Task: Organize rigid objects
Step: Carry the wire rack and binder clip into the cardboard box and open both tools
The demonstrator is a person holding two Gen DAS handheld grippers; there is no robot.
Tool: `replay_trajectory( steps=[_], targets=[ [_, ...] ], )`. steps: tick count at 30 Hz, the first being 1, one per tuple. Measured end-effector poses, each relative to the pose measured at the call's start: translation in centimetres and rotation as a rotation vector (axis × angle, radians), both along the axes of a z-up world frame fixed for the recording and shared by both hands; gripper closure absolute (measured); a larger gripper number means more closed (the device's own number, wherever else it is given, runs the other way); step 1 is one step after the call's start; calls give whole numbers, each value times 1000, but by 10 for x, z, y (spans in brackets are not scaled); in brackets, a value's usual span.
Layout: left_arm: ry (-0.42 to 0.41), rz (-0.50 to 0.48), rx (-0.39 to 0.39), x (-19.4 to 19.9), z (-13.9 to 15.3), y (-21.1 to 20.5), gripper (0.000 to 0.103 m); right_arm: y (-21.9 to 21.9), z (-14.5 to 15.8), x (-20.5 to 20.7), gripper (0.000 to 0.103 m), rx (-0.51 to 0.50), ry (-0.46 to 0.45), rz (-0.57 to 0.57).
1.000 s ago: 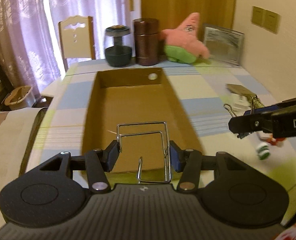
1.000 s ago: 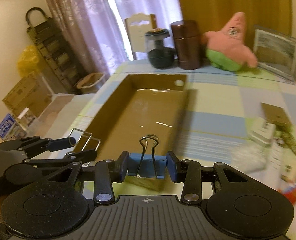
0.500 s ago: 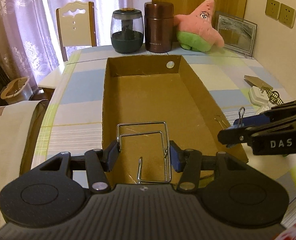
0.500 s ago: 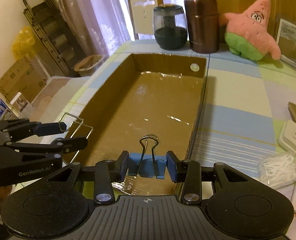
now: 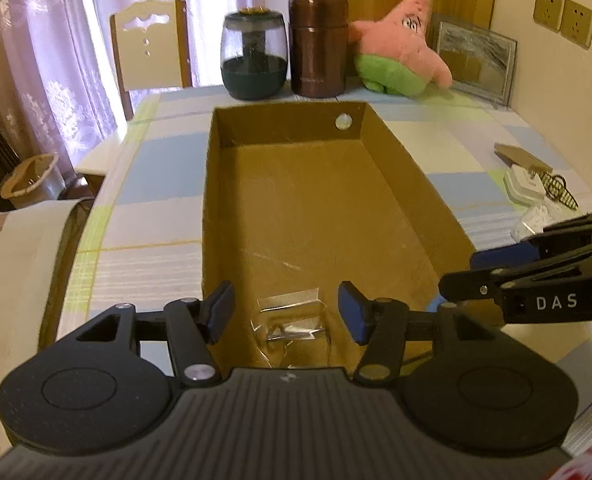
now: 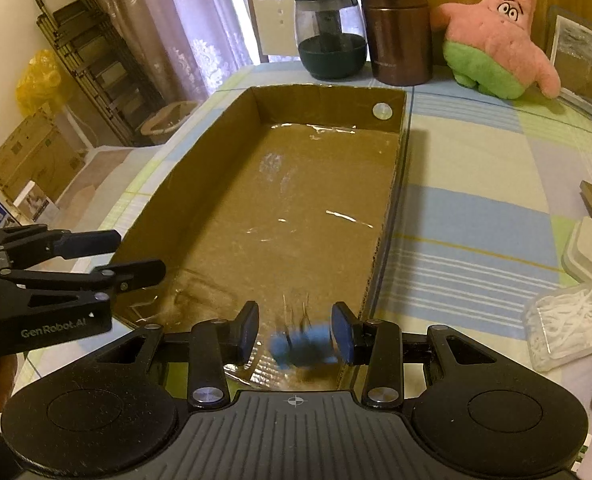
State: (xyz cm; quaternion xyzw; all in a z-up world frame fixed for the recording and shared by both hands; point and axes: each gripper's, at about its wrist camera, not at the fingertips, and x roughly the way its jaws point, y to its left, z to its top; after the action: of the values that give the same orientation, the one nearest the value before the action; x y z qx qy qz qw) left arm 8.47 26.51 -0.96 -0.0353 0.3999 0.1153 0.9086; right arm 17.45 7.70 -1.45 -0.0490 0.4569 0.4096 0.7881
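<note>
— Cardboard, that long open box [image 5: 415, 184] in the middle of the worktop [image 6: 475, 176]. What does it hold?

— At its near end, a blurred wire metal piece [image 5: 290, 320] shows between the left gripper [image 5: 286, 316] fingers, against the box floor. In the right wrist view a blue binder clip [image 6: 301, 346] shows blurred between the right gripper [image 6: 294, 332] fingers, by the near right corner of the box. Whether either rests on the floor I cannot tell.

— And the jaws?

— Both sets stand wide apart, gripping nothing. The clip lies close to the right finger, but nothing pinches it.

— How do the grippers sit?

— Both hang over the near end of the box, pointing along its length, left one at the left wall, right one at the right wall.

— Any other containers?

— A clear plastic tub of white bits [image 6: 567, 326] on the near right; a dark glass jar [image 5: 254, 58] and brown canister [image 5: 317, 46] beyond the far end, beside a pink plush star [image 6: 495, 32].
</note>
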Motion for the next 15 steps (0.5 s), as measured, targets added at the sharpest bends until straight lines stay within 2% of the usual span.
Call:
replay_trajectory(
  steps=[8,15],
  targets=[
    [-12,22,1,-10,10,-2,50,-19,15,-3,61,41,-17,-37],
    [-34,21,-18,-20,20,-21,50,-62,33,-17,57,97,-21,-113]
  ],
)
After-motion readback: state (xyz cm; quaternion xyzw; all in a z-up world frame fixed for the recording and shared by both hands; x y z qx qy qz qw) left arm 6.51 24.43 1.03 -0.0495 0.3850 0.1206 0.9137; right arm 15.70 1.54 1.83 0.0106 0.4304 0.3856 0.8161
